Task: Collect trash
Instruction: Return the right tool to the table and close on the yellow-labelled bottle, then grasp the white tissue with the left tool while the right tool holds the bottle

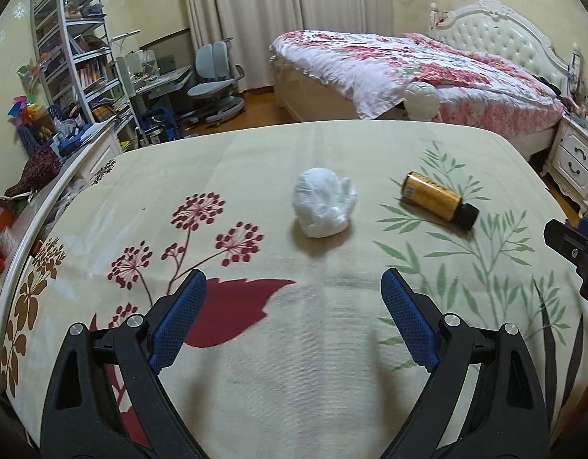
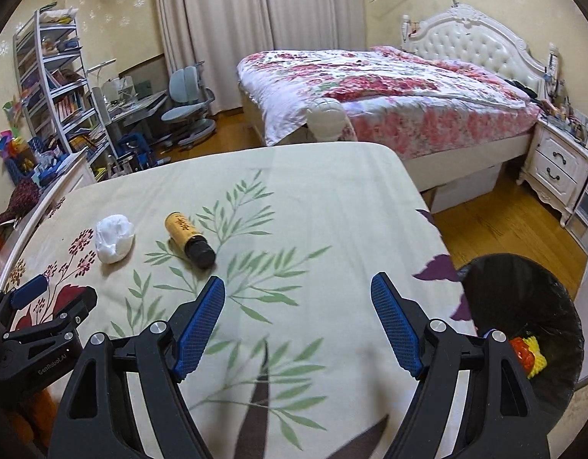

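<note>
Two pieces of trash are lying on the worktop [image 1: 255, 401], which is wearing a floral cloth: a crumpled white wad [image 1: 324, 202] and, just beside it to the right, a small yellow-labelled bottle [image 1: 439, 199] with a dark cap. The left tongs [image 1: 294, 321] are standing wide with nothing between the blue pads, and the wad is sitting almost dead ahead of them, a touch right of their centre line, some way off across the cloth. So a straight reach forward looks like the natural move for that hand.

The right tongs [image 2: 298, 327] are also gaping wide and carrying nothing. From their view the bottle [image 2: 190, 240] is lying ahead and to the left, tipped on its side, its long axis running diagonally with the cap end pointing back toward the tongs (the wad [image 2: 114, 238] is farther left again). By my reckoning a grip across the bottle's body would call for swinging left and turning the wrist.

The black-lined bin [image 2: 523, 329] is waiting off the worktop's right edge, nearest the right hand, with something red and yellow already inside.
</note>
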`<state>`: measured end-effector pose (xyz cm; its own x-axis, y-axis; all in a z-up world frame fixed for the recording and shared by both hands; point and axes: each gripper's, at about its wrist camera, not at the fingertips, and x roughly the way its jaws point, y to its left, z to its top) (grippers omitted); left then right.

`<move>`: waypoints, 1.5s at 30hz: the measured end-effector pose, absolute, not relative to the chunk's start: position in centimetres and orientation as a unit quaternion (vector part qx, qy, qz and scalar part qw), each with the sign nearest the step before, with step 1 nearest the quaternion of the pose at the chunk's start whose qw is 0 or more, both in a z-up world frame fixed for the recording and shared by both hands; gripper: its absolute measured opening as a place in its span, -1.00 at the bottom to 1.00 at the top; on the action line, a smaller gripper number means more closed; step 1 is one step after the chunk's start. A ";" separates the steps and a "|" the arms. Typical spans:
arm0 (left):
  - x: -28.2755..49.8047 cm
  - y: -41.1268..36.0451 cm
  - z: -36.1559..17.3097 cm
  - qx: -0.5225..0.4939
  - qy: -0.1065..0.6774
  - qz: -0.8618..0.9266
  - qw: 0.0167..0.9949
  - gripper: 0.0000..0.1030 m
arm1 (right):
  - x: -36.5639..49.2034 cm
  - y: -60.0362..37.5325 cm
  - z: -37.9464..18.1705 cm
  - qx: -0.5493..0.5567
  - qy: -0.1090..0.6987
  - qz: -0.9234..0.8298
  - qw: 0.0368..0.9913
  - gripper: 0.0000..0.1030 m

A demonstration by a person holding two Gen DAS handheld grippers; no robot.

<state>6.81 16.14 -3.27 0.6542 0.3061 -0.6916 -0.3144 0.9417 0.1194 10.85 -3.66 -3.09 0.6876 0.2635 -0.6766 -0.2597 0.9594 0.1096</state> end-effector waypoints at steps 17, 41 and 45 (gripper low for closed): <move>5.8 21.0 -3.7 -0.039 0.384 0.195 0.902 0.75 | 16.0 6.2 -5.2 -0.064 0.406 0.187 0.892 -0.01; 13.3 17.9 -4.0 -0.019 0.389 0.142 0.910 0.75 | 15.7 0.7 -5.4 -0.038 0.419 0.149 0.895 -0.44; 14.3 18.2 -4.4 -0.028 0.400 0.139 0.906 0.35 | 15.5 1.0 -5.3 -0.043 0.417 0.151 0.895 -0.44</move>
